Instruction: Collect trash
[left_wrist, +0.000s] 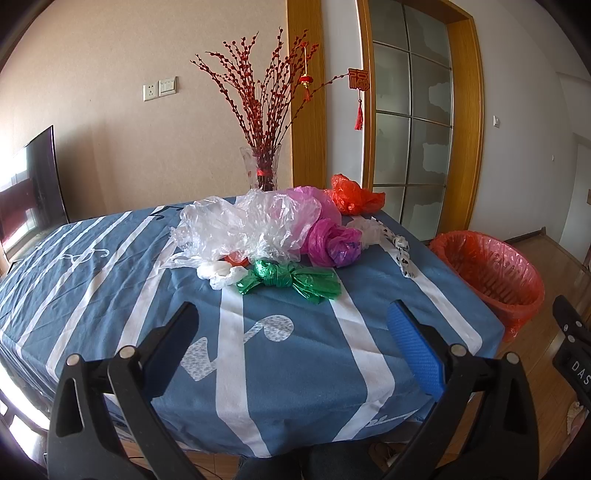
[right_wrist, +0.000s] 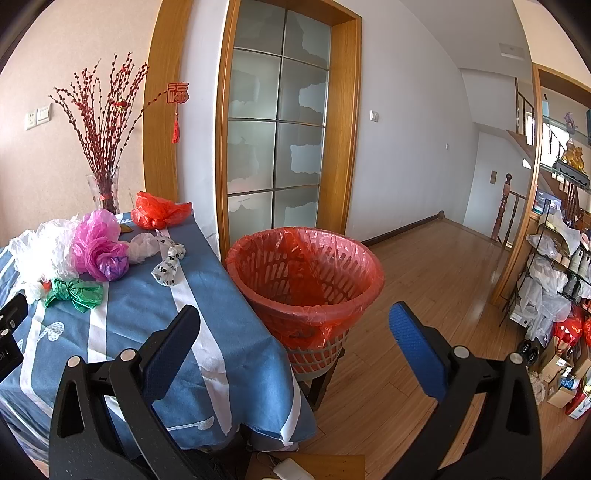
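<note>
Crumpled plastic bags lie on the blue striped tablecloth (left_wrist: 110, 280): a green knotted bag (left_wrist: 291, 282), a clear bag (left_wrist: 236, 229), a pink bag (left_wrist: 328, 240), an orange bag (left_wrist: 351, 197) and a spotted white bag (left_wrist: 400, 251). My left gripper (left_wrist: 291, 325) is open and empty, above the near table edge, short of the green bag. My right gripper (right_wrist: 295, 325) is open and empty, in front of the waste basket (right_wrist: 306, 280), which has a red liner and stands beside the table's right edge. The green bag (right_wrist: 74, 291) and pink bag (right_wrist: 99, 247) show at left in the right wrist view.
A glass vase of red branches (left_wrist: 262, 166) stands at the back of the table. A glass door (right_wrist: 277, 122) is behind the basket. Shelves with boxes and bags (right_wrist: 554, 277) stand at far right on the wooden floor (right_wrist: 424, 266).
</note>
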